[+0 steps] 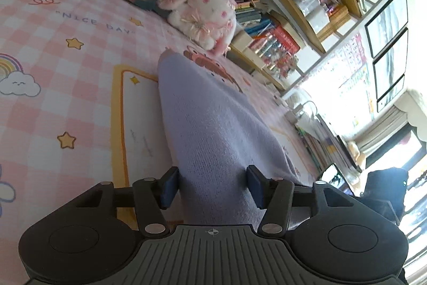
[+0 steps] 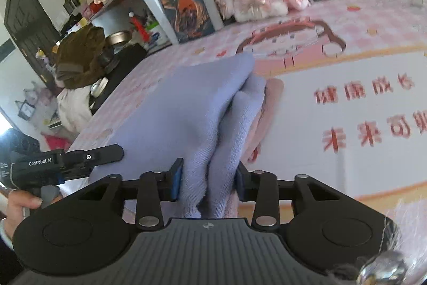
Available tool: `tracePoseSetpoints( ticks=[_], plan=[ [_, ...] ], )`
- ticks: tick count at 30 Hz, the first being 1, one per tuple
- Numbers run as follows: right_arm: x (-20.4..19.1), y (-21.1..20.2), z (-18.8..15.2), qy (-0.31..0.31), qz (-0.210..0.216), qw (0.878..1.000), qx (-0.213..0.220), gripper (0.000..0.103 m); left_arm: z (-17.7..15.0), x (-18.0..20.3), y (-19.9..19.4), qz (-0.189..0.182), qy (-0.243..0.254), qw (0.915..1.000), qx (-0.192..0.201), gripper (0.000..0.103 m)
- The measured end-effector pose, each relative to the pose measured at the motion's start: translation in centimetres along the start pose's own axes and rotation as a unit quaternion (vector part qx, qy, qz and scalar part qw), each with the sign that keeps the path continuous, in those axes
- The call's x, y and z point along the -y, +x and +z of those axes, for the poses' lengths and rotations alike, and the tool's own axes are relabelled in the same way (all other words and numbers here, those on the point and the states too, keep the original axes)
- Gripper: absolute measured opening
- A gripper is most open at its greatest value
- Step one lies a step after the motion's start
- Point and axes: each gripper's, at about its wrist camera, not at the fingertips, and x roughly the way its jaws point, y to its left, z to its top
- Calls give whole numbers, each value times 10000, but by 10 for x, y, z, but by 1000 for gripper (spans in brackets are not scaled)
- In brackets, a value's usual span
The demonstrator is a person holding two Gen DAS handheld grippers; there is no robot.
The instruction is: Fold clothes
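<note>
Garment work on the bed, both claws engaged. Pinching the lavender knit garment [image 1: 213, 124] with the left gripper [image 1: 212, 188], the blue pads [image 1: 169, 188] pressing against the cloth from either side. Stretching that cloth away from the fingers in a long, tapering band, raised off the pink checked bedsheet [image 1: 53, 58] near the claw and reaching toward the plush bunny [image 1: 205, 15] by the bookshelf [image 1: 307, 4].

Clamping a bunched double fold of the same garment in the right gripper [image 2: 209, 179], with thick ridges of knit squeezed between its pads [image 2: 177, 178]. Spreading the rest of it flat across the sheet, one corner pointing at the printed cartoon face [image 2: 291, 42]. Showing a pink fabric layer [image 2: 267, 111] beneath the lavender on the right edge, touching it; not telling whether part of the same piece or another.

Seeing the left tool again from the right wrist camera, at the left edge, with the left hand [image 2: 24, 202] wrapping its handle and the black finger lying just over the near edge of the cloth. Leaning a large illustrated book [image 2: 184, 10] against the shelf, beside the bunny.
</note>
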Motion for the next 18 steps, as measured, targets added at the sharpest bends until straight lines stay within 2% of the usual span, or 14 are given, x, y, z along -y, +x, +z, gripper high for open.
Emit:
tracePoseSetpoints(
  ticks=[4, 9, 11, 13, 15, 18],
  plan=[
    [11, 3, 4, 415, 66, 9991, -24, 64, 4, -7, 3, -34, -139, 9999, 47, 62],
    [13, 13, 5, 610, 203, 9979, -18, 64, 3, -11, 18, -69, -231, 9997, 60, 65],
    [11, 16, 5, 587, 195, 9981, 13, 61, 1, -10, 20, -78, -263, 9996, 111, 63],
    [4, 18, 4, 364, 98, 9993, 44, 49, -1, -8, 20, -62, -209, 9996, 174, 59],
    [-4, 16, 4, 56, -5, 9999, 131, 42, -3, 2, 17, 61, 100, 9996, 246, 54],
    [-19, 10, 1, -424, -202, 9986, 250, 36, -5, 16, 14, 252, 540, 9978, 299, 54]
  ],
)
